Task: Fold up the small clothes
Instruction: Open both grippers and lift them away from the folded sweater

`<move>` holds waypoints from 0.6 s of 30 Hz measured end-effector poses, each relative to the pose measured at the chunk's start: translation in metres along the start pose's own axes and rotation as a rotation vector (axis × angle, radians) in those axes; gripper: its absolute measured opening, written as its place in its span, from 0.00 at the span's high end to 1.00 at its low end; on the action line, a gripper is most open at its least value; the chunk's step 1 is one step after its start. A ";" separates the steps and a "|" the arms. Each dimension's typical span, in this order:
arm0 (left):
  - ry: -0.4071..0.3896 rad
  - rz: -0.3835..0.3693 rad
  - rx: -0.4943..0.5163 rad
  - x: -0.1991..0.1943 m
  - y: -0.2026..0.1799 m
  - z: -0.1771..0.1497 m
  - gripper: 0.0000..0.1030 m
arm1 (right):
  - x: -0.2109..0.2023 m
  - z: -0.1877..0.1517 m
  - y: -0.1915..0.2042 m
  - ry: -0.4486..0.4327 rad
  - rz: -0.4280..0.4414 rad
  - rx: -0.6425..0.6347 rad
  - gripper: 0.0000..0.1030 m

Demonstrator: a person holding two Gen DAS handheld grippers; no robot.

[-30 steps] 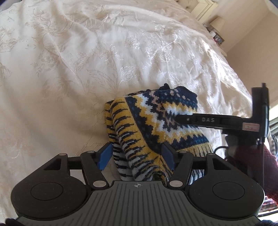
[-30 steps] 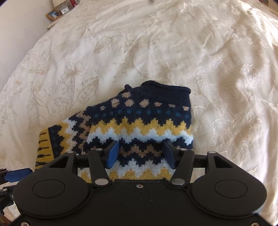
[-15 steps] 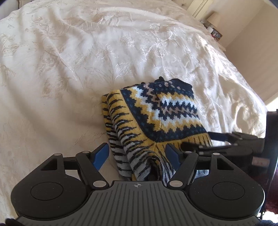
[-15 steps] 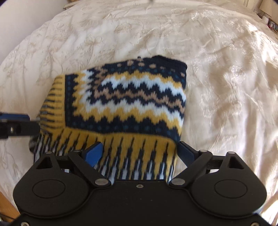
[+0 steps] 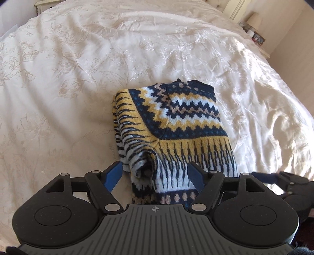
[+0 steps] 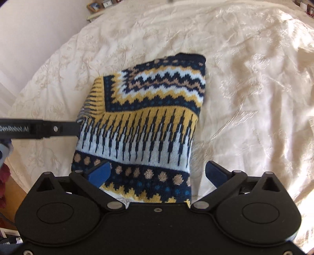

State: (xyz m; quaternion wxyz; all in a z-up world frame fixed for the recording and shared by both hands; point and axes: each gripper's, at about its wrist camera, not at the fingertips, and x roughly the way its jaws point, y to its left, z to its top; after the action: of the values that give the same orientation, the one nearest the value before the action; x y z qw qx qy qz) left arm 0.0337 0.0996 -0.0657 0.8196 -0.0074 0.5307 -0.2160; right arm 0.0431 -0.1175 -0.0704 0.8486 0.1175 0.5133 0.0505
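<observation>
Folded sweater (image 5: 176, 125) on a bed (image 5: 78, 78), seen from both wrist cameras. The sweater, knitted in navy, yellow, white and tan zigzag bands, lies as a roughly rectangular bundle on the cream, floral-embossed bedspread, near the edge closest to the cameras. In the left wrist view a rolled fold of striped fabric bulges at the near left corner of the bundle, and a navy band with tan dots forms the nearest edge.

Left gripper (image 5: 155, 174): jaws spread wide, blue pads to either side of the near end of the sweater, neither pad pressing the fabric; nothing is held. In the right wrist view one finger (image 6: 39, 128) of this gripper reaches in from the left, its tip at the left edge of the bundle; whether it touches the knit cannot be told.

Right gripper (image 6: 157, 172): jaws likewise wide apart, the left pad over the dotted navy band, the right pad over bare bedspread just beside the sweater; nothing is held. In the left wrist view it shows at the lower right (image 5: 282, 182), low over the bedspread just beside the sweater.

Background: a lamp (image 5: 254, 18) on a bedside stand at upper right of the left view; a shelf (image 6: 102, 5) with small items at the top of the right view
</observation>
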 end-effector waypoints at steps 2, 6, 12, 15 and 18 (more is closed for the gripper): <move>0.009 0.029 0.011 -0.005 -0.010 -0.001 0.26 | -0.014 0.009 -0.004 -0.026 -0.006 0.001 0.01; -0.016 0.075 0.036 -0.019 -0.029 -0.003 0.25 | -0.030 0.022 -0.009 -0.051 0.011 0.021 0.01; -0.047 0.191 0.041 -0.038 -0.048 -0.005 0.25 | -0.051 0.022 -0.006 -0.090 0.004 0.027 0.01; -0.066 0.276 0.029 -0.049 -0.053 -0.007 0.25 | -0.059 0.020 -0.005 -0.100 -0.010 0.023 0.01; -0.074 0.313 0.009 -0.057 -0.053 -0.010 0.25 | -0.064 0.018 -0.005 -0.105 -0.028 0.016 0.01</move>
State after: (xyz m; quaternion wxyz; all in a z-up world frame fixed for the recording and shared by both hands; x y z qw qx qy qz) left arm -0.0133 0.0741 -0.0083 0.8622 0.0709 0.4939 -0.0877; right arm 0.0290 -0.1387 -0.0090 0.8739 0.1195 0.4703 0.0283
